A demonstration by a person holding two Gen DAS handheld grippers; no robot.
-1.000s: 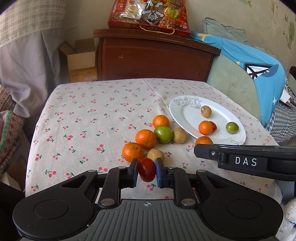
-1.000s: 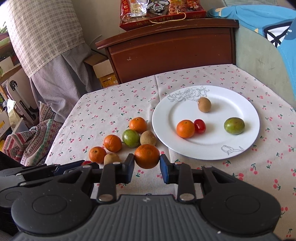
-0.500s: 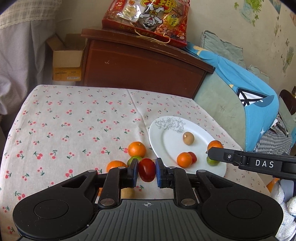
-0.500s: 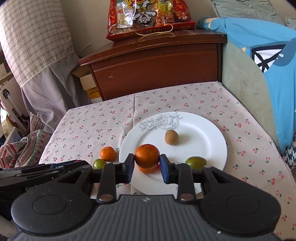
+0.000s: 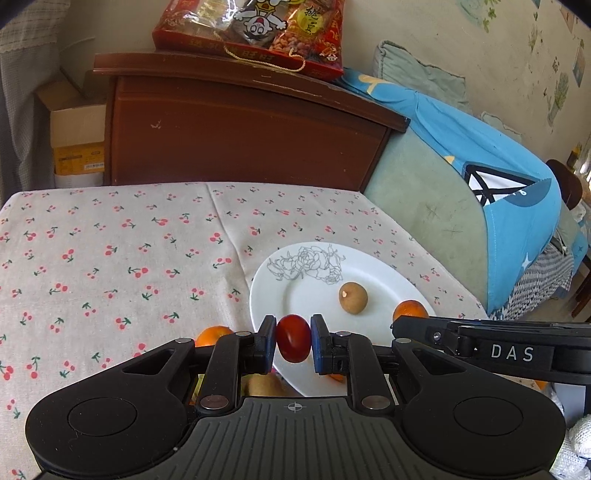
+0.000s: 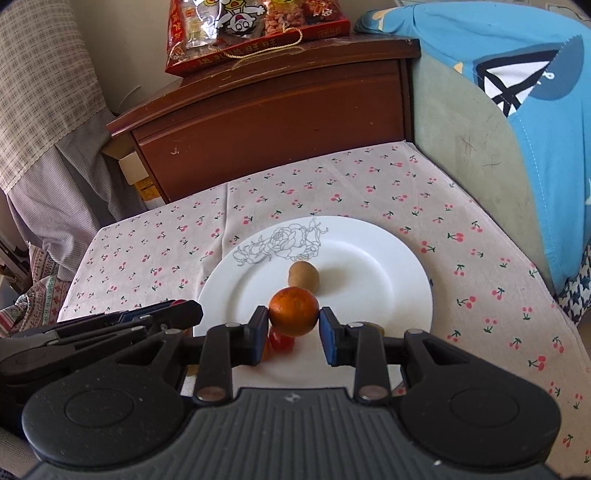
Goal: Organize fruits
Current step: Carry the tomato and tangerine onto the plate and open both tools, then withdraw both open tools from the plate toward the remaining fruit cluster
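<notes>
My left gripper (image 5: 293, 343) is shut on a red tomato (image 5: 293, 341), held above the near left rim of the white plate (image 5: 310, 295). My right gripper (image 6: 293, 321) is shut on an orange (image 6: 294, 312), held above the plate's (image 6: 388, 288) near middle; that orange also shows in the left wrist view (image 5: 410, 310). A brown kiwi (image 5: 353, 297) lies on the plate, also in the right wrist view (image 6: 303, 275). A red tomato (image 6: 281, 340) lies on the plate under my right gripper. An orange (image 5: 212, 334) and other fruits sit partly hidden behind my left gripper.
The table has a cherry-print cloth (image 5: 110, 258). A brown wooden cabinet (image 5: 240, 129) with a red snack bag (image 5: 255, 29) stands behind it. A sofa with a blue cloth (image 5: 498, 177) is at the right. A cardboard box (image 5: 75, 136) sits at the back left.
Both grippers have moved forward and to the right with their fruits, from the loose pile to above the plate. Most loose fruits dropped out of view behind the grippers.
</notes>
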